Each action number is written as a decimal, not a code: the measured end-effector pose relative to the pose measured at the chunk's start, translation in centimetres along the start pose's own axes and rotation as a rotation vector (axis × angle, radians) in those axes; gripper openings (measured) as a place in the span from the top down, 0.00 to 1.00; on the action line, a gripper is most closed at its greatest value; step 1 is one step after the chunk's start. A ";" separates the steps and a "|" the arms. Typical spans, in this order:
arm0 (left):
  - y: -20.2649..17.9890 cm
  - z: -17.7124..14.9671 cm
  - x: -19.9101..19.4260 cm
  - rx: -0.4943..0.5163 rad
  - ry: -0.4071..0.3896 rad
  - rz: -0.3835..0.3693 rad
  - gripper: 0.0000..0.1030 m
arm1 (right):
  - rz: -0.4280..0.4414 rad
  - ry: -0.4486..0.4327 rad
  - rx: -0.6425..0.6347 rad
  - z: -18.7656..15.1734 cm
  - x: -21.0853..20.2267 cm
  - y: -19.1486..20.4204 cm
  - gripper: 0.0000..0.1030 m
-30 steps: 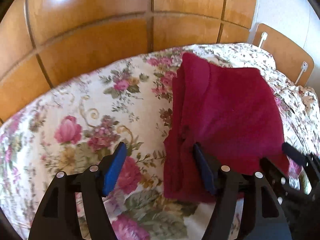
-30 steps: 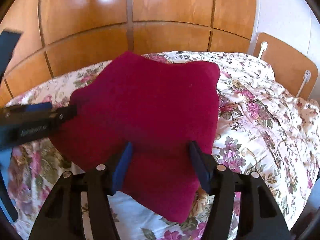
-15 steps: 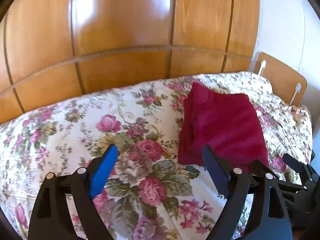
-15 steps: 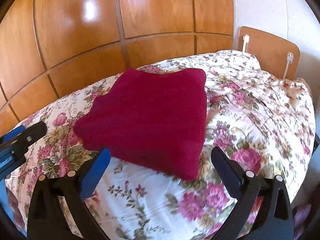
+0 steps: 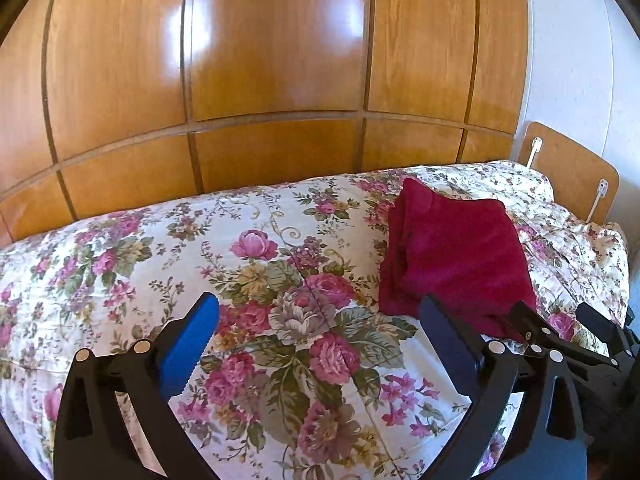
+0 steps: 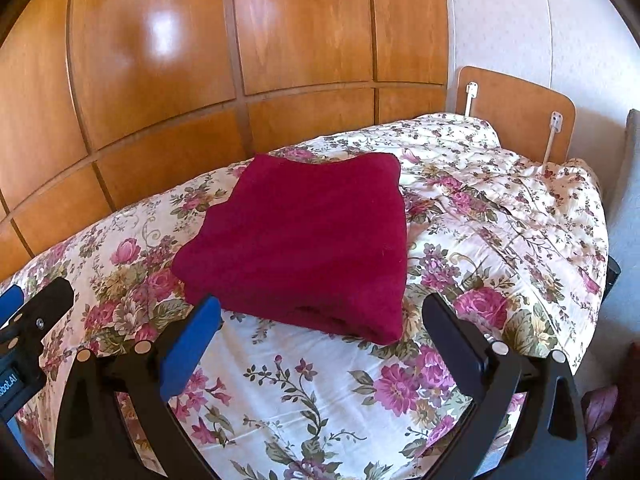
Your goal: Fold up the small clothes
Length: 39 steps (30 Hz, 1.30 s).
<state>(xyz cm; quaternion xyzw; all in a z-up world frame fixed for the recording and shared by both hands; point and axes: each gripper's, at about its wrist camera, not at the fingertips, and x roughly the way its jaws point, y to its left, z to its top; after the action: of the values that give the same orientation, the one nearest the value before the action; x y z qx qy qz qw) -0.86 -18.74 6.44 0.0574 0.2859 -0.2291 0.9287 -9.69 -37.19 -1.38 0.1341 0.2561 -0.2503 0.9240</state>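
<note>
A dark red garment lies folded into a thick square on the floral bedspread. It also shows in the left wrist view, to the right. My right gripper is open and empty, held back from the garment's near edge, with its blue pads wide apart. My left gripper is open and empty over the bedspread, to the left of the garment. The right gripper's black frame shows at the right edge of the left wrist view.
A glossy wooden panelled wall runs behind the bed. A wooden headboard with white brackets stands at the far right. The bed's right edge drops off near a white wall.
Both grippers have pulled back and up from the folded garment and opened wider. The garment stays flat on the bed.
</note>
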 end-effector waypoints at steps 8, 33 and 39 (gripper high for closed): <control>0.2 0.1 -0.5 0.001 -0.014 0.006 0.04 | -0.009 -0.013 -0.015 -0.2 -0.7 0.5 0.02; 0.0 0.1 -0.3 -0.008 -0.010 0.010 0.04 | -0.013 -0.018 0.000 -0.1 -0.9 0.5 0.02; 0.2 0.3 -0.8 -0.014 -0.021 0.008 0.04 | -0.010 -0.023 -0.003 0.0 -1.1 0.6 0.02</control>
<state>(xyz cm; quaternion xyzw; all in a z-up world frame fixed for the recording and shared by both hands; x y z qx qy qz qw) -1.18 -18.29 7.07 0.0493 0.2773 -0.2240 0.9330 -10.22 -36.22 -0.70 0.1287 0.2462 -0.2563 0.9258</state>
